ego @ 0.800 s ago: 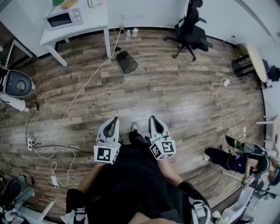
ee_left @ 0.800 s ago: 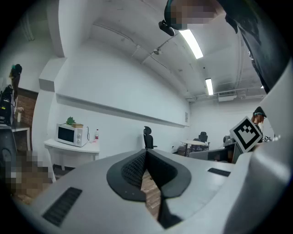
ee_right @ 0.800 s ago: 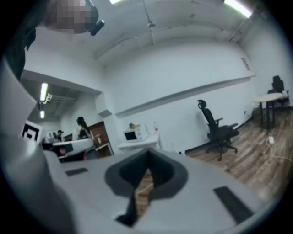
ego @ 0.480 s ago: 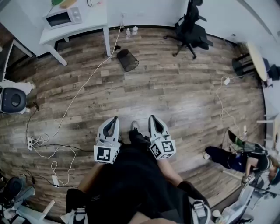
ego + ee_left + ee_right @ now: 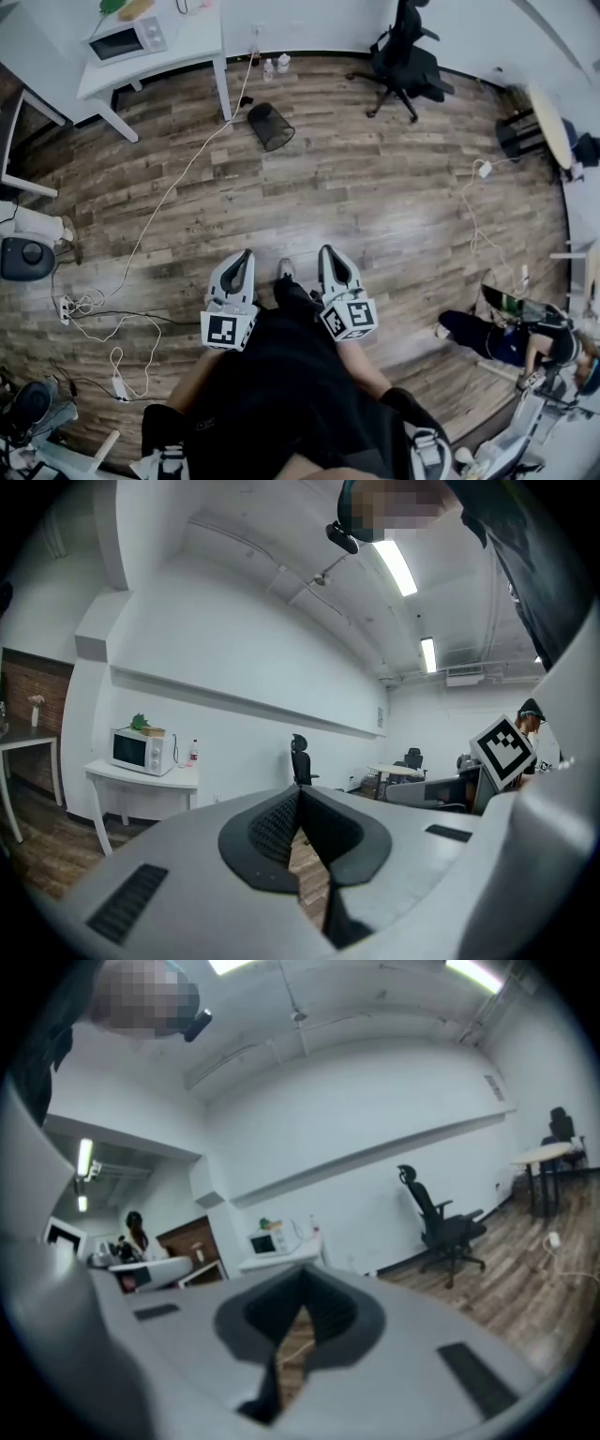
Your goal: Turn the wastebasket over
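**Head view.** The black wire-mesh wastebasket (image 5: 270,127) lies tipped on the wood-plank floor (image 5: 375,206), just beside the near leg of the white table (image 5: 187,42) that carries a white microwave oven (image 5: 122,39). The left gripper (image 5: 247,255) and right gripper (image 5: 327,253) are held close to the person's body, well apart from that table. Both pairs of jaws are pressed together and hold nothing. Since the earlier frames the table and wastebasket have slid slightly toward the picture's left (probably a small turn of the head). The grippers have kept their place, so the basket looks no nearer and the approach has hardly begun. A white-and-dark rounded object (image 5: 23,251) at the left edge has drifted farther from the table.

**Left gripper view.** The jaws meet, with only floor showing through the slit. The table stands off to the left and the wastebasket is not visible.

**Right gripper view.** The jaws are together and empty. The table stands beyond them, with a black office chair (image 5: 441,1227) to its right. No wastebasket shows here either.
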Available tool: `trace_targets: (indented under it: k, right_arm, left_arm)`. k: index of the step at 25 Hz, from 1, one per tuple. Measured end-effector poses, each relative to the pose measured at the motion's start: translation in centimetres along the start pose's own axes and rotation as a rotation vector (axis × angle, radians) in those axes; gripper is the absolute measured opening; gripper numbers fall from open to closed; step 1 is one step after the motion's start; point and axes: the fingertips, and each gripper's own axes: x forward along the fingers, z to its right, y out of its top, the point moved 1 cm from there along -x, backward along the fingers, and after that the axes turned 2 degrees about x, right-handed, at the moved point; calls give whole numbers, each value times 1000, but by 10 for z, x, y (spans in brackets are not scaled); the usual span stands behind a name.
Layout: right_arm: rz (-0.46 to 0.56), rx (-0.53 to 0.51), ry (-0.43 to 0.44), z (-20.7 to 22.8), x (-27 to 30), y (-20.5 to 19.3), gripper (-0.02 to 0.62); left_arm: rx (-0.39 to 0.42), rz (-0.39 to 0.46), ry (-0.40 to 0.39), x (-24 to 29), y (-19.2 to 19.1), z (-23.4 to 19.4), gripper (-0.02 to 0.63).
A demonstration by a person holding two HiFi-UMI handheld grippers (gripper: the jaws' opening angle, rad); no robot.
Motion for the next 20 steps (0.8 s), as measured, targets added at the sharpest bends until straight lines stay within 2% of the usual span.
trace_targets:
  k: [7,14,20]
  right_arm:
    - [-9,-7,5,35,14,11,32]
    - [-31,-4,45,72,44,18,32]
    - [-36,-22,88,100,65,30,32]
  left_arm:
    - [11,-14,17,37,-3,11,35]
    - [19,-32,67,75,-1,16,35]
    - [67,-41,109,101,2,24,35]
